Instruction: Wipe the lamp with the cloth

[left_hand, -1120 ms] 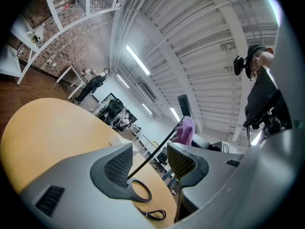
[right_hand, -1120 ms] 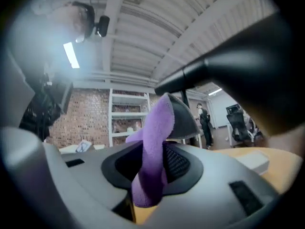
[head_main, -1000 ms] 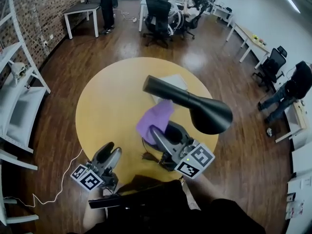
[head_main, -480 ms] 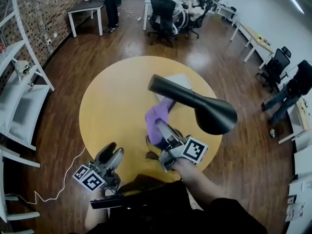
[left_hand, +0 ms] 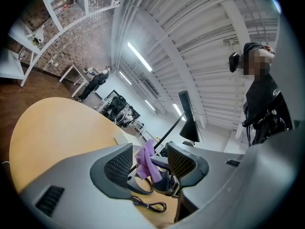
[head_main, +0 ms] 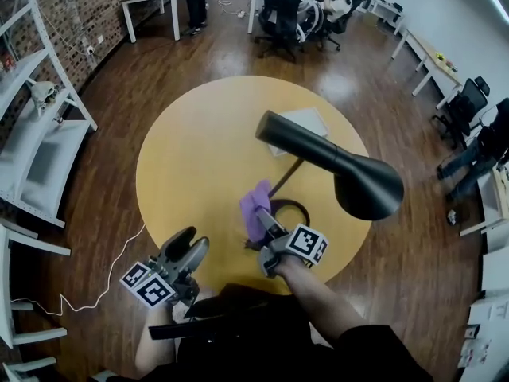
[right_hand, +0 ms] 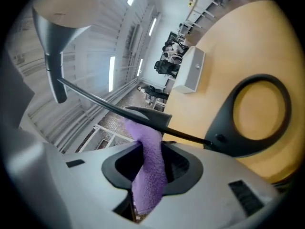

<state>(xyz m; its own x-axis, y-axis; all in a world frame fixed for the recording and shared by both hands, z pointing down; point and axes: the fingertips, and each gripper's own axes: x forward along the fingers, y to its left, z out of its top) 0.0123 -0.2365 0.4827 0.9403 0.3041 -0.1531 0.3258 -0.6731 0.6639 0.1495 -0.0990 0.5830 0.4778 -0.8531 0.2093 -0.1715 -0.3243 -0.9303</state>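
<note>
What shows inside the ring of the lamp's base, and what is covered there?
Right gripper view: only bare yellow table shows inside the lamp base ring. Head view: the purple cloth and right tool cover the ring's left part.

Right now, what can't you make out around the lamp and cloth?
- Head view: the right tool and the cloth cover part of the lamp base. Whether the cloth touches the stem is unclear.
- Right gripper view: the lamp shade is cut off at the upper edge.
- Left gripper view: the left tool hides where the cable runs.
- Head view: the lamp covers part of a white flat item, which is too small to identify.
</note>
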